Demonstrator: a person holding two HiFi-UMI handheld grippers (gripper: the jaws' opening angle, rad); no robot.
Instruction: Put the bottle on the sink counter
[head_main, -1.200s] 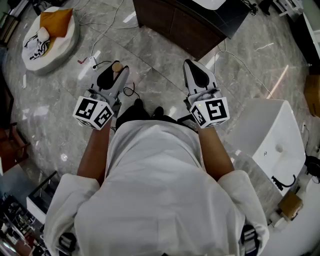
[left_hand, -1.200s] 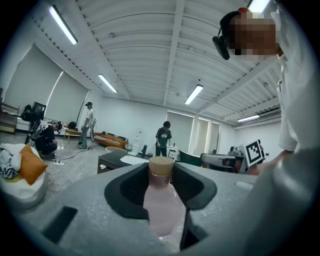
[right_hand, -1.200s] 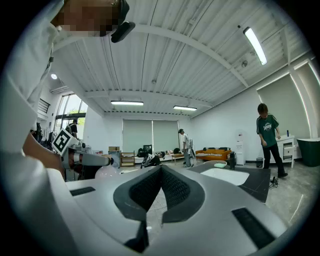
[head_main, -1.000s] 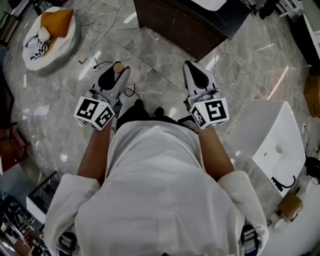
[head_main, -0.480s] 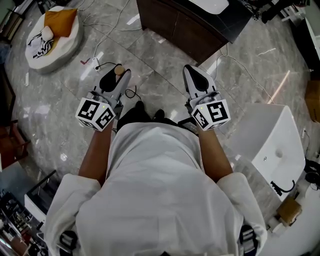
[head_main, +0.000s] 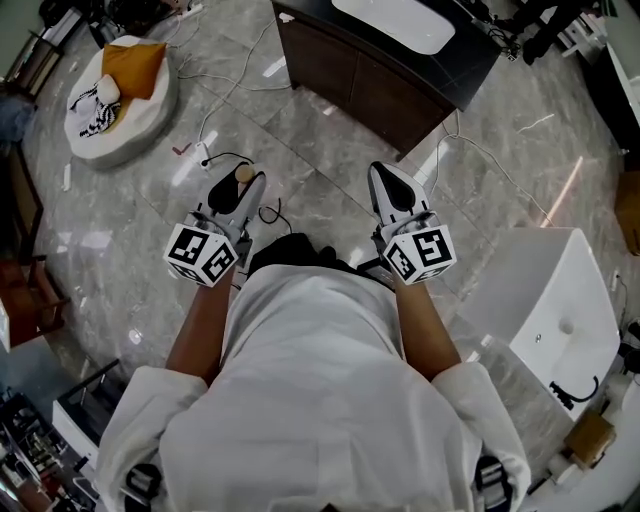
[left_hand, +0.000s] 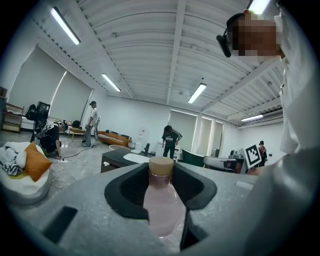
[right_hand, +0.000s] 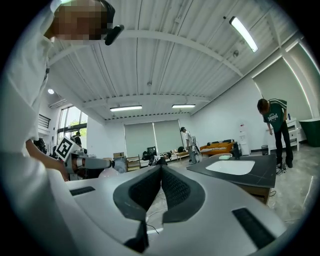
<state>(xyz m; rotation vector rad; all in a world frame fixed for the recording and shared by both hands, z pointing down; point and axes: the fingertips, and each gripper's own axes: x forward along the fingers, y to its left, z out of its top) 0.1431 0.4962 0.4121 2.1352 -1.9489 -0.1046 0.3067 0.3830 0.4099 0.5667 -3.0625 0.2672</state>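
A pale pink bottle with a tan cap sits upright between the jaws of my left gripper, which is shut on it. In the left gripper view the cap rises just above the black jaw pads. My right gripper is held level beside it, jaws shut with nothing between them. The dark sink counter with a white basin lies ahead across the marble floor. It also shows in the right gripper view as a dark sink counter.
A round white cushion seat with an orange pillow stands at the far left. Cables trail over the floor. A white bathtub is at my right. Other people stand farther back in the room.
I have stepped forward: the sink counter and basin have come further into the head view. Both grippers keep their pose, the left still holding the bottle.
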